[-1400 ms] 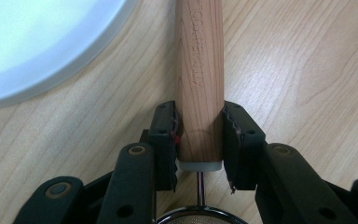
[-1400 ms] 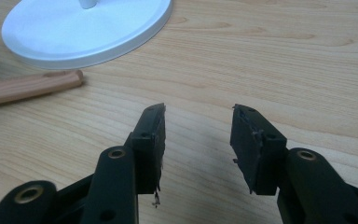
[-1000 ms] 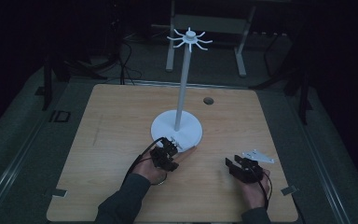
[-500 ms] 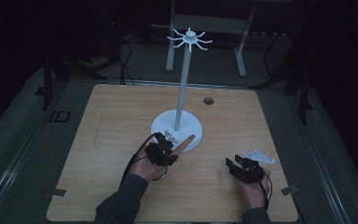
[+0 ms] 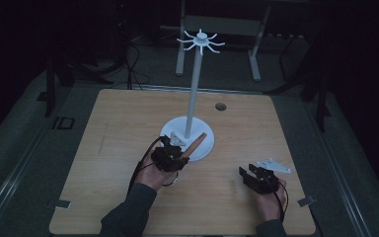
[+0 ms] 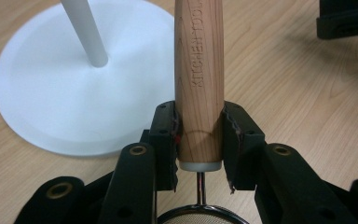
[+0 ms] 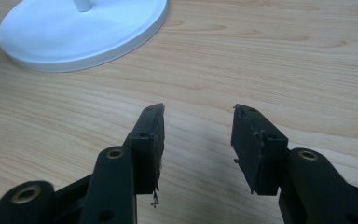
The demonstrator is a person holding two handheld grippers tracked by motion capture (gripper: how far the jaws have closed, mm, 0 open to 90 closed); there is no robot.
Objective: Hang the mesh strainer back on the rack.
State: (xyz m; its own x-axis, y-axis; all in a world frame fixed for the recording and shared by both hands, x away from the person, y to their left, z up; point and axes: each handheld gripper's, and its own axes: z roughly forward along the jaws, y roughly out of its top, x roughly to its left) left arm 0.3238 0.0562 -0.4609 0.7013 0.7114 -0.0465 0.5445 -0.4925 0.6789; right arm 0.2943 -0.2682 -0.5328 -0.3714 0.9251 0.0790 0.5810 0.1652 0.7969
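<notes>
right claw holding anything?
No. The right claw stands open in its own view, with bare wooden table showing through the gap.

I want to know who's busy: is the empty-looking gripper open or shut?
Open. The right gripper has a clear gap between its jaws, with only table showing through.

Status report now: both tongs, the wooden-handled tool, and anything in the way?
Left tongs shut on the wooden handle, mesh strainer head at the near end. Right tongs open, empty, above the table. White stand just ahead of the handle.
</notes>
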